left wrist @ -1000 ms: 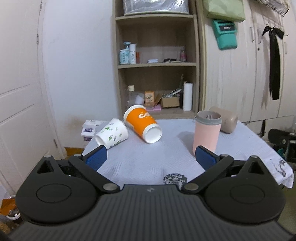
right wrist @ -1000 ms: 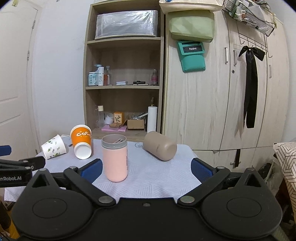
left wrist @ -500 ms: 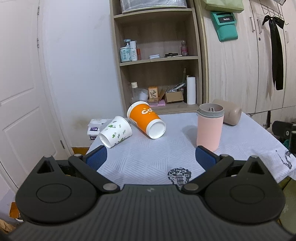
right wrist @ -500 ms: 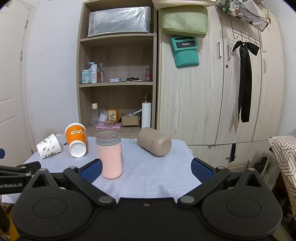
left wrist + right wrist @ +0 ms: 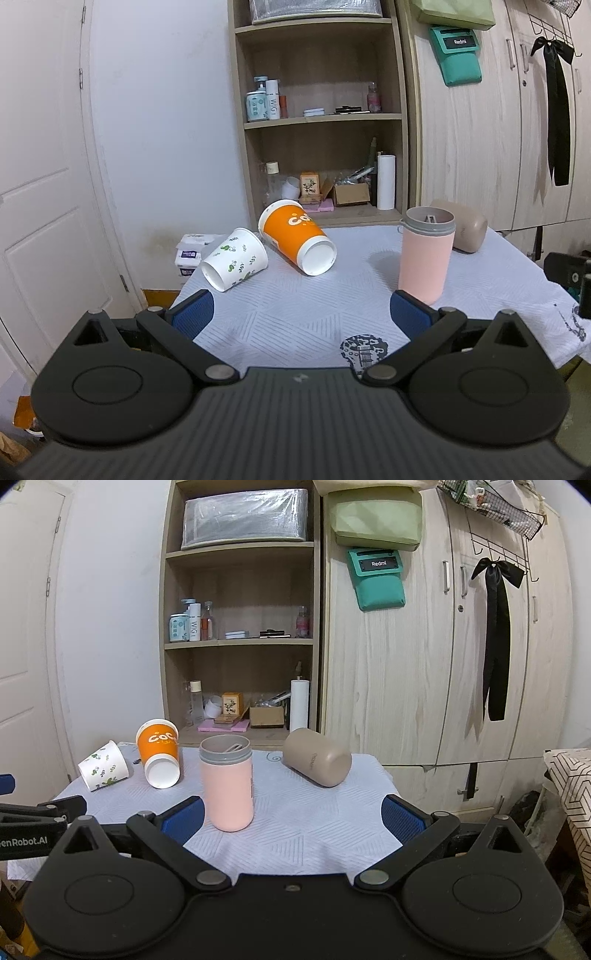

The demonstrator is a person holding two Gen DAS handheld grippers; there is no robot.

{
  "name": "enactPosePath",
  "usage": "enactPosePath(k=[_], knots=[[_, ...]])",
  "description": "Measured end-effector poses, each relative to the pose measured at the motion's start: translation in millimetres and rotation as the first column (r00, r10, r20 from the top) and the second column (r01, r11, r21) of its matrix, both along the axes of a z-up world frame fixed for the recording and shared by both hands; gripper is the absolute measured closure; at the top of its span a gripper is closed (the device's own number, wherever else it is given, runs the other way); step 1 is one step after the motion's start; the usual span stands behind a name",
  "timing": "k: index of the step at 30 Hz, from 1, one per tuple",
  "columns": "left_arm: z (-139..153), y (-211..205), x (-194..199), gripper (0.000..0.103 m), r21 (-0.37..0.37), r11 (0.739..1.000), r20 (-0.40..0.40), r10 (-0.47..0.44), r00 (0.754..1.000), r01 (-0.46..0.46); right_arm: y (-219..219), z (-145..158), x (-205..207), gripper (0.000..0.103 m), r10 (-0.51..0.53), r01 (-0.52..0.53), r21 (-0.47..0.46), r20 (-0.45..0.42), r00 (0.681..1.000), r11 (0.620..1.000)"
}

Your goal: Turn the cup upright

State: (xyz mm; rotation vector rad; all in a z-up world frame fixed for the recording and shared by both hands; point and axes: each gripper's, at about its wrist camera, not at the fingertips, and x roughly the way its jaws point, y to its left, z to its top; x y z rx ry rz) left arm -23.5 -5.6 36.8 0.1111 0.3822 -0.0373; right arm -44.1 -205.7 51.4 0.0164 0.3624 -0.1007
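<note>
i held my left gripper (image 5: 301, 308) and right gripper (image 5: 291, 818) wide and empty, short of the table (image 5: 295, 314), because the orange cup (image 5: 295, 238), white cup (image 5: 234, 264) and tan cup (image 5: 317, 762) lay tipped beyond reach.

left wrist: table's near-left edge, facing shelf | right wrist: near-right | shared: pink tumbler (image 5: 424, 258) (image 5: 227, 782)

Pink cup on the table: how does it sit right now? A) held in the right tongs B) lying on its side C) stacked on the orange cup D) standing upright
D: the pink cup stands upright on the table cloth, grey rim up, untouched by either tongs.
</note>
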Motion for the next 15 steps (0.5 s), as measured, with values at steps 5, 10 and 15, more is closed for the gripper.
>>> enactPosePath(k=[5, 10, 15], knots=[[-1.2, 0.2, -0.1, 0.0, 0.001, 1.0, 0.003, 0.001, 1.0, -0.001, 1.3, -1.1, -0.7, 0.0, 0.004, -0.004, -0.001, 0.002, 1.0, 1.0], [-1.8, -0.6, -0.6, 0.0, 0.01, 1.0, 0.008, 0.01, 1.0, -0.01, 1.2, -1.2, -1.7, 0.0, 0.007, -0.007, -0.005, 0.013, 1.0, 1.0], [-1.9, -0.5, -1.2, 0.0, 0.018, 1.0, 0.017, 0.014, 1.0, -0.014, 2.1, -0.9, -1.8, 0.0, 0.012, -0.012, -0.009, 0.018, 1.0, 1.0]])
